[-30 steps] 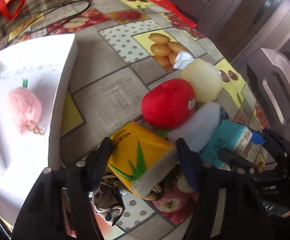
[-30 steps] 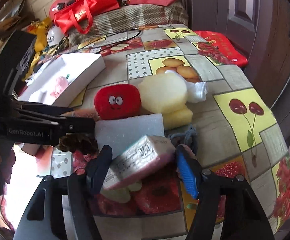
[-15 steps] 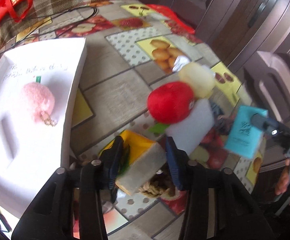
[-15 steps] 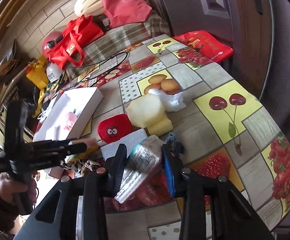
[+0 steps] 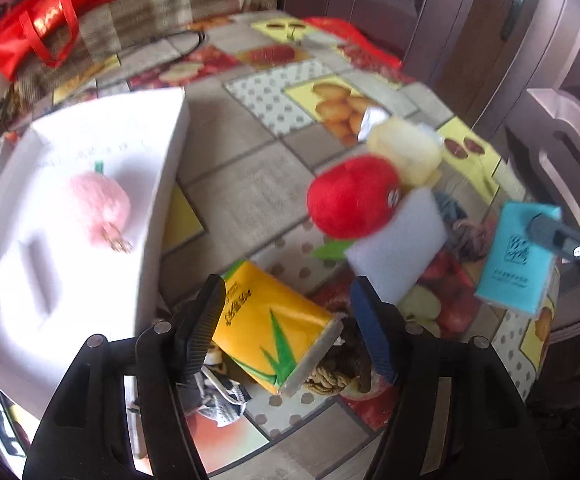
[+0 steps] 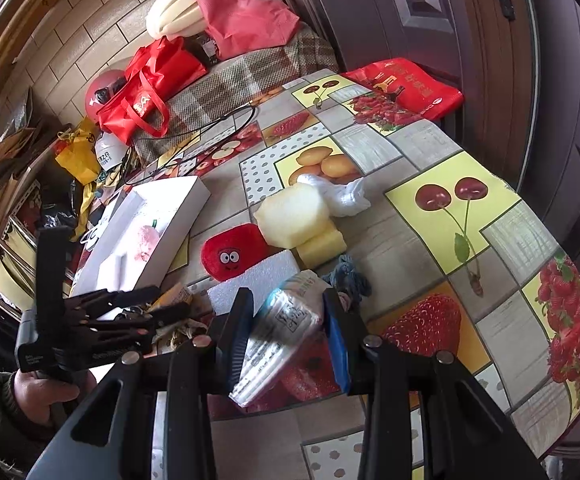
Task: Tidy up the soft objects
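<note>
While your left gripper (image 5: 288, 320) is letting its jaws spread, the yellow tissue pack (image 5: 276, 326) sits between them with a gap showing on the blue-padded side, so you cannot count on it being held: lift now and it will likely drop onto the brown woven bundle (image 5: 333, 368) and patterned cloth (image 5: 218, 392) just beneath it, or tip off its corner. Close squarely on its long faces before you carry it toward the white box (image 5: 162, 184), which lies to the left of that gripper with a pink plush (image 5: 98, 204) already inside. Your right gripper (image 6: 288, 330) is clamped on the blue tissue pack (image 6: 286, 332); its soft wrapper is visibly pinched and the free end hangs down toward you, so a quick swing could let it slide out. The pack looks glossy and slippery, silvery on its sealed edge. Ahead of that gripper, the white foam block (image 6: 258, 280), red plush with eyes (image 6: 234, 256) and pale yellow sponges (image 6: 301, 220) crowd together on the table (image 6: 429, 216), touching one another; a low pass could knock them. A grey-blue knot of yarn (image 6: 347, 276) lies just beyond the right fingertips and might snag.
</note>
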